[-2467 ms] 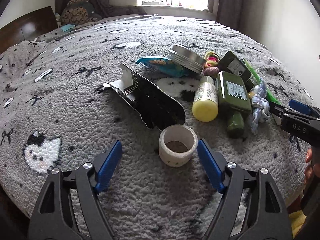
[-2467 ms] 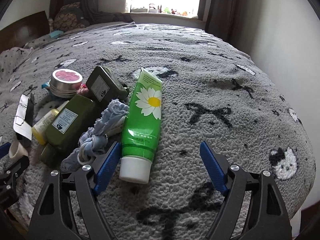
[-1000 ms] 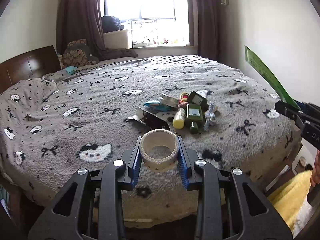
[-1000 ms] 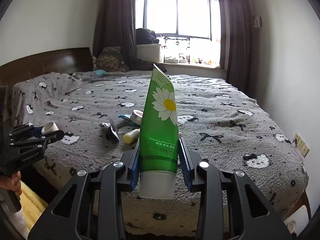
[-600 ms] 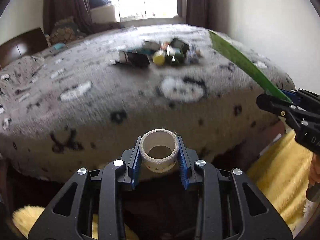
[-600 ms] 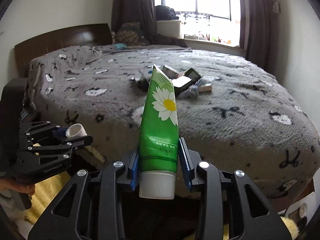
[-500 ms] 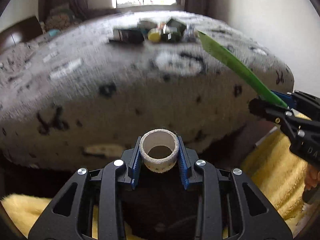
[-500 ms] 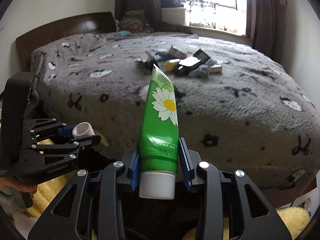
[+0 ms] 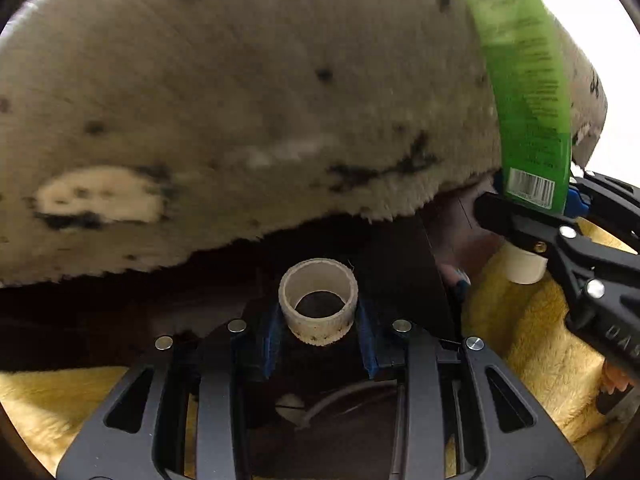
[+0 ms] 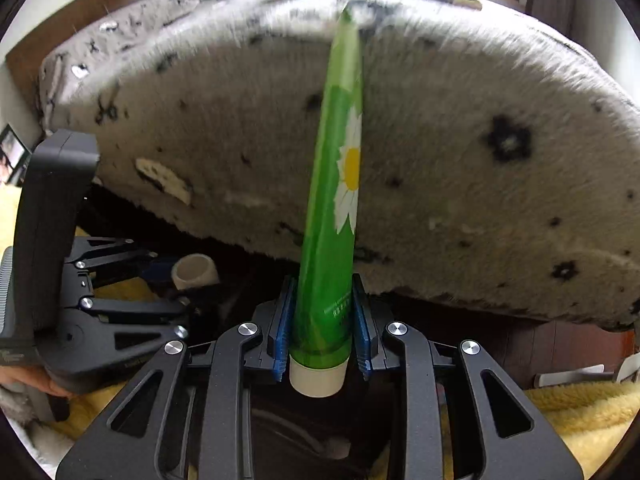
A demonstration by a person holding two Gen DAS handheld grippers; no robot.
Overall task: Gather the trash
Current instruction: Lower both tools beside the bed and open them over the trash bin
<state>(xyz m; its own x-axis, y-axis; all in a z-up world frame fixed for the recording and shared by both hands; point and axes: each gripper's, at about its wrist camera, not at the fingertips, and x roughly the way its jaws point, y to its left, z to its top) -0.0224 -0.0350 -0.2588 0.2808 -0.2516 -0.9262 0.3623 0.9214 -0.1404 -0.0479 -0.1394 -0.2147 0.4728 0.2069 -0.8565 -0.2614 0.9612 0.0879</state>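
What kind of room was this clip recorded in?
Most likely a bedroom. A bed under a grey fleece blanket with black bow and cat prints fills both views, a dark wooden headboard shows behind it, and a yellow fluffy rug lies beside it.

A glossy green plastic tube [image 10: 336, 216] with a smooth white cap is seen. The tape roll [image 9: 318, 300] looks like matt cardboard. The blanket [image 9: 240, 100] is rough grey fleece; the rug [image 9: 532, 340] is fluffy yellow pile.

Black claw [image 10: 322, 338], blue pads [image 10: 282, 330], silver screws [image 10: 248, 328]
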